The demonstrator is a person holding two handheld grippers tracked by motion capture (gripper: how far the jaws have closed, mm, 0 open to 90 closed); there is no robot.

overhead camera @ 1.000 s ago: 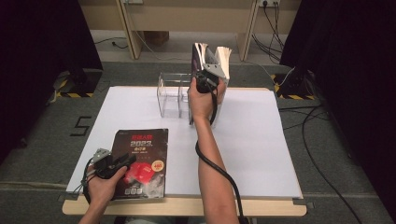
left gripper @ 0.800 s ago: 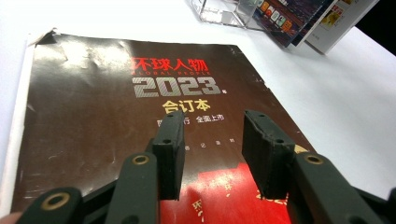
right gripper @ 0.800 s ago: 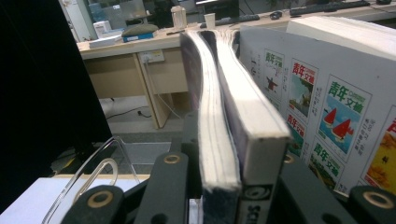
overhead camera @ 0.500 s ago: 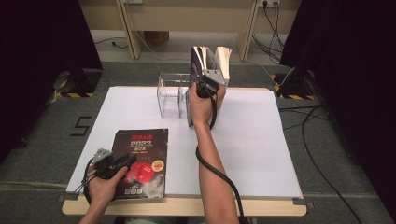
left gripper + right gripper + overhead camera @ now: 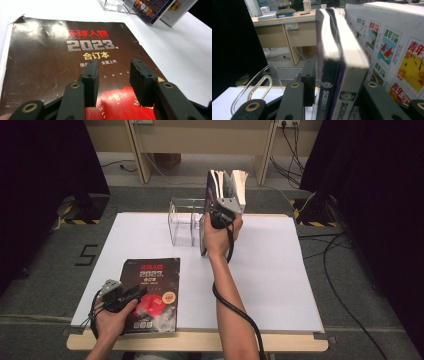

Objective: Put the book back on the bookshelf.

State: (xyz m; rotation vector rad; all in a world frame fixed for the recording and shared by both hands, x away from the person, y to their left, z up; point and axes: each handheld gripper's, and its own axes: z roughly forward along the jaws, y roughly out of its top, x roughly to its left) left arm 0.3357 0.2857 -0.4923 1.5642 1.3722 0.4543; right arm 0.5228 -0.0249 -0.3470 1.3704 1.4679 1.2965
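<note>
A dark magazine [image 5: 150,270] marked 2023 lies flat at the table's near left corner. My left gripper [image 5: 137,292] hovers open over the magazine's lower half; in the left gripper view both jaws of the left gripper [image 5: 113,80] stand apart above the cover [image 5: 50,55], holding nothing. Two upright books [image 5: 227,187], a thin dark one and a thick white one, are in my right gripper [image 5: 222,215], just right of a clear acrylic rack [image 5: 182,222]. In the right gripper view my right gripper [image 5: 337,87] is shut on their spines [image 5: 342,50].
White paper [image 5: 280,280] covers the table, bare on the right half. The clear rack's curved wall [image 5: 259,85] stands left of the held books. A box with printed covers [image 5: 392,45] fills the right. A wooden desk [image 5: 200,140] and floor cables [image 5: 345,270] lie beyond.
My right gripper has shifted slightly down and toward me with the books, staying beside the rack. The left gripper has not moved.
</note>
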